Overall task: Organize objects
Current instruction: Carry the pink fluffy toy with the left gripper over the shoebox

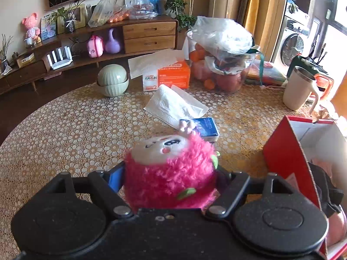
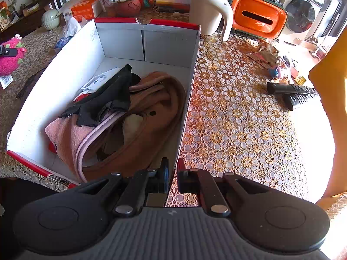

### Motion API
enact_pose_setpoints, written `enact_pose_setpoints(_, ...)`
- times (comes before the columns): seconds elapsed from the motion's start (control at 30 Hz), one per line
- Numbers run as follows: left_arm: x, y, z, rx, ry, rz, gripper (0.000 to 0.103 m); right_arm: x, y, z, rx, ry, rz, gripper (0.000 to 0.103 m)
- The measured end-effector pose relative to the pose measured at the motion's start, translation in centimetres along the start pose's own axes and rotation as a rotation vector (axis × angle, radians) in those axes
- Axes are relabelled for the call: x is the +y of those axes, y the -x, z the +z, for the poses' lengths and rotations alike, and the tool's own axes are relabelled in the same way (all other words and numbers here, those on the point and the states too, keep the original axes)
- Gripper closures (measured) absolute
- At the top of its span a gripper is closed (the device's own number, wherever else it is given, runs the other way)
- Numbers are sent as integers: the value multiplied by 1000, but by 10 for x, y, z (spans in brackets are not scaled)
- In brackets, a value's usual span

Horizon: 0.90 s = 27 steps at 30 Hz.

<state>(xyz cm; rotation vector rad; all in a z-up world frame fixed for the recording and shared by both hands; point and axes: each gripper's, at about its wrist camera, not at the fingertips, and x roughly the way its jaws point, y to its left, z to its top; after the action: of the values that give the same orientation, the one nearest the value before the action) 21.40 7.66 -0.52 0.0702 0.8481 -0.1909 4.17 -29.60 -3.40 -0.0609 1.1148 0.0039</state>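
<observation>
Left gripper [image 1: 171,182]: jaws spread wide yet clamped on pink plush toy [image 1: 171,171], toy face turned away from tool. Beyond toy: blue packet [image 1: 206,126], white tissue [image 1: 173,105]. To the right of tool: red-and-white box [image 1: 288,149]. Right gripper [image 2: 172,173]: jaws nearly together, pinching right wall of box [image 2: 188,99] near its close corner. Left of that wall, inside: brown and pink fabric [image 2: 151,112], black cloth [image 2: 108,95]. Right of tool: remotes [image 2: 292,93] on table [image 2: 238,119].

I count one pink plush toy [image 1: 169,169], one red box [image 2: 147,23], and beside that box one cream mug [image 2: 208,10]. Right of the box lie two black remotes [image 2: 292,91]. Behind it stand one orange tissue carton [image 1: 173,74] and two stacked green bowls [image 1: 112,80].
</observation>
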Motion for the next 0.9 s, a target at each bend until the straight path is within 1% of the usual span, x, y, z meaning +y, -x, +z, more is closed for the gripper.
enact_pose_setpoints(0.27,-49,47,-2,-12,-92,-76,25,-2,0,-2,-14,0,7,96)
enact_pose_setpoints(0.5,-105,77,-3,-53,-178,-174,25,-4,0,-2,-20,0,19,96)
enact_pose_setpoints(0.67,-151,84,-4,-68,-228,-253,25,-4,1,-4,-28,-1,24,96)
enact_pose_setpoints(0.8,-186,80,-9,-59,-278,-285,25,-5,1,-4,-31,1,31,96)
enact_pose_setpoints(0.9,-210,74,-10,-53,-311,-295,25,-6,1,-5,-34,0,36,96)
